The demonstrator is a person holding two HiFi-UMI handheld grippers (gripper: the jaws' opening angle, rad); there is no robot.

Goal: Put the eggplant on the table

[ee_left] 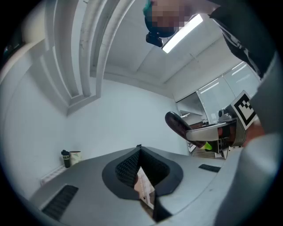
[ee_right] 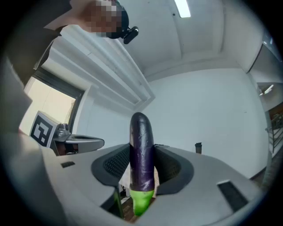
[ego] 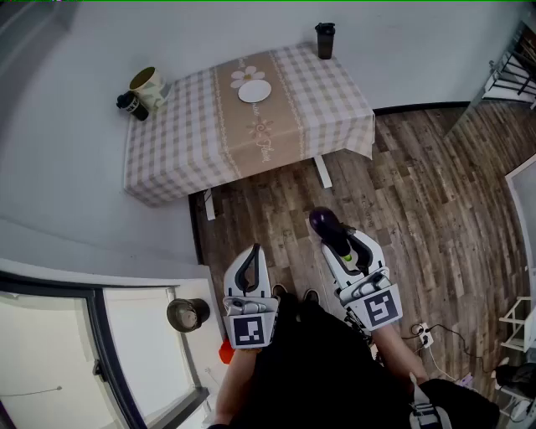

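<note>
Home dining room: checked-cloth table (ego: 176, 138), plate (ego: 255, 90), wood floor (ego: 419, 193).

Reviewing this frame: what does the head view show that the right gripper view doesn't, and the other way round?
Head view only: the checked table with its white plate and mug, and the wooden floor between it and the person.
Right gripper view only: the ceiling light, and a close look at the fingers pressed on either side of the eggplant.
Both: the eggplant held in the right gripper, the left gripper beside it, and the black bottle at the table's far corner.
</note>
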